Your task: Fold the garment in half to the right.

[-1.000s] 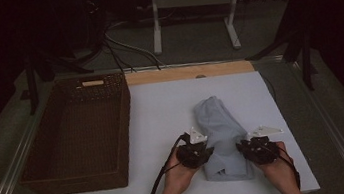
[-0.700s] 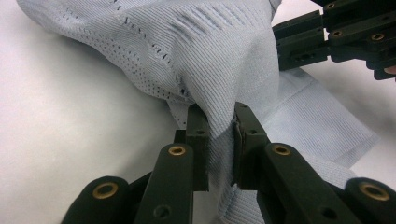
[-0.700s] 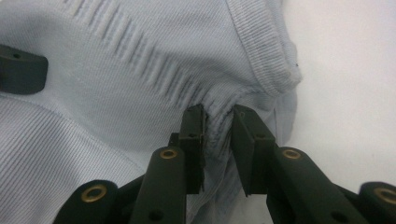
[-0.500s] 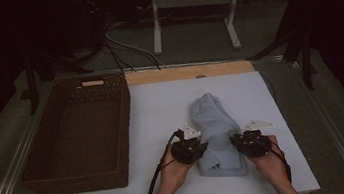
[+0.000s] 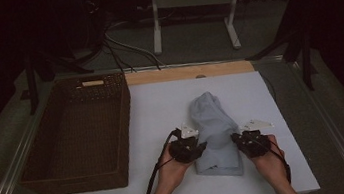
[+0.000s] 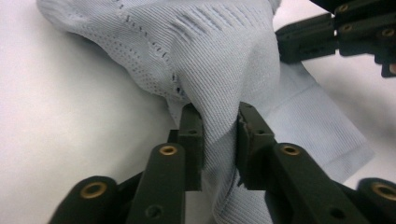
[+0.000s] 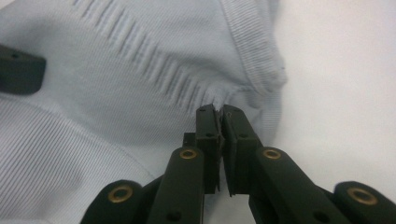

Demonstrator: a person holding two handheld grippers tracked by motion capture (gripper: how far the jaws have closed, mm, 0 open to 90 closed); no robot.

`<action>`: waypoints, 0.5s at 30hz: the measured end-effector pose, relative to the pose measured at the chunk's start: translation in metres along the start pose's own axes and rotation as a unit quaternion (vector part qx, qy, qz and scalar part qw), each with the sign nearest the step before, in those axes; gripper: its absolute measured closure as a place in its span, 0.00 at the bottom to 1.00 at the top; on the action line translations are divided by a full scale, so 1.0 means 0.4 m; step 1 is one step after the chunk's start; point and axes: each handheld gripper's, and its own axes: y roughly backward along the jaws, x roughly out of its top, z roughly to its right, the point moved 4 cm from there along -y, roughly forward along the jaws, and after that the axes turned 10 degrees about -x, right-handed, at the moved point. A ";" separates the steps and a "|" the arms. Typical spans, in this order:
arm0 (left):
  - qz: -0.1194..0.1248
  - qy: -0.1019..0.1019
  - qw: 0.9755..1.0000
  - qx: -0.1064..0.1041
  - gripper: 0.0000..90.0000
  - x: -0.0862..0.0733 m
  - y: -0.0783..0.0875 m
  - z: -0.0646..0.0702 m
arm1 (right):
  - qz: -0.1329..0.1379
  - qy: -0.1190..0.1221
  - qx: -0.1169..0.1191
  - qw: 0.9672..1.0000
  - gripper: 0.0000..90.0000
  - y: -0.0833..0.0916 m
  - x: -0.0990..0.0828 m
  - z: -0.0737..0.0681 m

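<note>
The pale blue garment (image 5: 214,134) lies bunched on the white bench (image 5: 161,108), between the two grippers, and none of it is folded flat or put away yet. The left gripper (image 6: 219,140) has a thick fold of the knit between its fingers (image 6: 192,140), which have just been easing apart; the cloth bulges through the gap and the pads sit against it on both sides, so the hold looks loose rather than gone. The right gripper (image 7: 219,126) has just been closing, and its fingers (image 7: 208,135) are pressed together on a thin edge near the ribbed hem (only a sliver of fabric shows at the tips). By my reading the work is at the grasping stage: both sides are taken up, and lifting, straightening or moving the garment is all still to do.

The wicker basket (image 5: 76,132), well off to the left of the left fingers, holds nothing that I can make out; its inside is dark.
</note>
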 end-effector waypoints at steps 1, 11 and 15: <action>-0.001 -0.001 1.000 -0.001 0.82 -0.001 -0.001 0.002 | 0.001 -0.001 -0.003 1.000 0.96 0.003 -0.001 0.003; -0.010 -0.010 1.000 -0.001 0.79 -0.006 -0.003 0.007 | -0.011 -0.008 0.004 1.000 0.85 0.019 -0.026 -0.001; -0.012 -0.014 1.000 -0.001 0.79 -0.007 -0.003 0.008 | -0.020 -0.010 0.011 1.000 0.84 0.031 -0.042 -0.006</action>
